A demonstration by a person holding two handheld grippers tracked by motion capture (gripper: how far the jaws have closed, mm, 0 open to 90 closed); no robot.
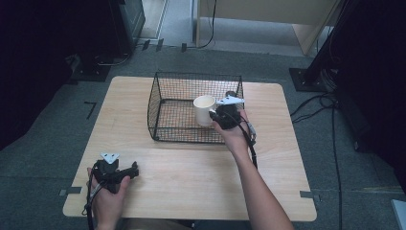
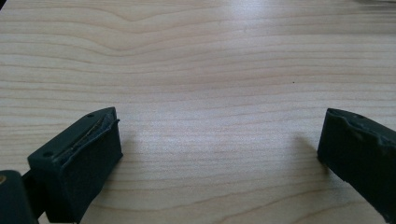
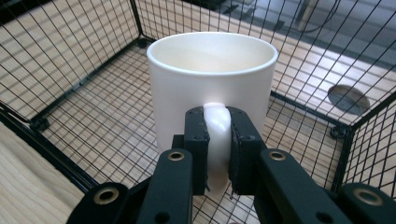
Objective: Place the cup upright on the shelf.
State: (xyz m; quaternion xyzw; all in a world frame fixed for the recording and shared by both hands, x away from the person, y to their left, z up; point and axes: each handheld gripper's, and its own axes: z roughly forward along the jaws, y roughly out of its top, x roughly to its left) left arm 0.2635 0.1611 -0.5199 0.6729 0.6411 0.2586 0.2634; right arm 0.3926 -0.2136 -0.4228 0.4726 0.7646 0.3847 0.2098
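A pale wooden tabletop (image 1: 191, 177) stands on grey carpet, its near half bare. At its far middle, the right gripper (image 3: 214, 154) clamps the white mug (image 3: 210, 88) by its handle over the wire basket (image 1: 165, 103). The left gripper (image 2: 219, 144) rests wide open, holding nothing, near the tabletop's near-left corner.

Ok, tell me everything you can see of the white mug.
The white mug is a plain, smooth cylinder, ceramic by its look, upright, its inside empty as far as can be seen. The right gripper is shut on its handle, holding it inside the black wire basket; whether it touches the basket floor is unclear.
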